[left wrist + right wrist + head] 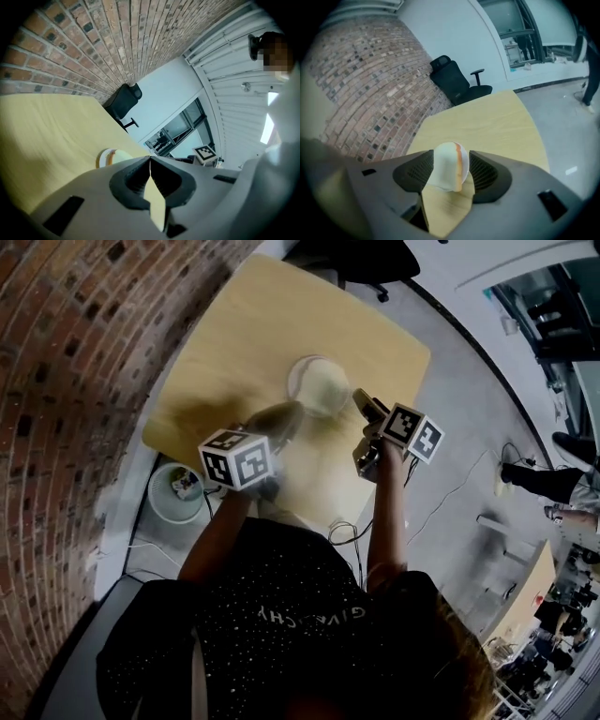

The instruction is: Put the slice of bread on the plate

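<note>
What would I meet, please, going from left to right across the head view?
The brick wall → white bin → left tongs → plate with the slice of bread → right tongs.

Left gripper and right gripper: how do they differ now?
The left gripper has its jaws shut, tips touching; the right gripper has its jaws wide open. The plate with the bread slice lies off to the side of the left gripper, but straight ahead of the right gripper. Both hold nothing.

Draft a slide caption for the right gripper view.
Right tool, jaws open and empty, aimed at the bread slice on the plate, wooden table beyond.
</note>
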Demonstrator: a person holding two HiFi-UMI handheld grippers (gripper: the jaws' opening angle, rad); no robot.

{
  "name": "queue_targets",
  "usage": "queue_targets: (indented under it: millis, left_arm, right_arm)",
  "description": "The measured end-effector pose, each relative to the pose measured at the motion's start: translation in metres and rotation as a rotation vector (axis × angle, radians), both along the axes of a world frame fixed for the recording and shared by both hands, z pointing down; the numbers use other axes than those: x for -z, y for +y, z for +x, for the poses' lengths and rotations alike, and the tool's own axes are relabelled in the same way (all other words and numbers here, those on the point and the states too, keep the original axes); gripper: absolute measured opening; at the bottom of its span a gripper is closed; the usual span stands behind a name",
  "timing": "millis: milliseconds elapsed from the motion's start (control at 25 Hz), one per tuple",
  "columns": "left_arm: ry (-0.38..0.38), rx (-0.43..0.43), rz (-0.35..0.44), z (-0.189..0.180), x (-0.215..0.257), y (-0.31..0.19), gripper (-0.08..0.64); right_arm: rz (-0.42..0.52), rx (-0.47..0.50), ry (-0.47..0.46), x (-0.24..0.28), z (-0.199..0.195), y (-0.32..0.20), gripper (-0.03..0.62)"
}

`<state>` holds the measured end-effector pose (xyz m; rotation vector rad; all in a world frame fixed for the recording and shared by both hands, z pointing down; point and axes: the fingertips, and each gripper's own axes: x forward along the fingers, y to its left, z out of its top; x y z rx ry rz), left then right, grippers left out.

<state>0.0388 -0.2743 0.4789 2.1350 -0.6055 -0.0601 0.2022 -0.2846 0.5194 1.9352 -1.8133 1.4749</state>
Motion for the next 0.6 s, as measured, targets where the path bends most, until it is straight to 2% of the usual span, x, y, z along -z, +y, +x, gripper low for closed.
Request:
queue_targets:
  millis: [120,280,320,360,400,440,600]
  left_arm:
    - [-0.029,-0.022,0.033,0.013,0.012,-0.002,0.012]
    - [-0.144,-0.033,0.129,0.024,0.030,-0.006,0.012]
    - [-0.167,-0.033,0.153,0.025,0.034,-0.007,0.012]
    - [-0.176,-0.033,0.170,0.024,0.039,-0.007,0.011]
    - [-0.172,-0.032,0.178,0.024,0.043,-0.006,0.012]
    - [-0.160,-0.030,0.178,0.023,0.047,-0.005,0.011]
    - [-0.142,-0.034,0.165,0.020,0.053,0.002,0.011]
  right_arm:
    - [0.165,0.040,-0.171,0.035,-0.013,0.013,0.244]
    - [0.386,0.070,-0.363,0.089,-0.029,0.028,0.241]
    - [0.418,0.063,-0.381,0.098,-0.031,0.031,0.220]
    - [0.440,0.053,-0.383,0.105,-0.032,0.034,0.152]
    - [0.455,0.042,-0.378,0.110,-0.033,0.037,0.052]
    - [0.467,0.037,-0.375,0.113,-0.034,0.040,0.020]
    - [0.495,0.089,-0.400,0.125,-0.058,0.050,0.012]
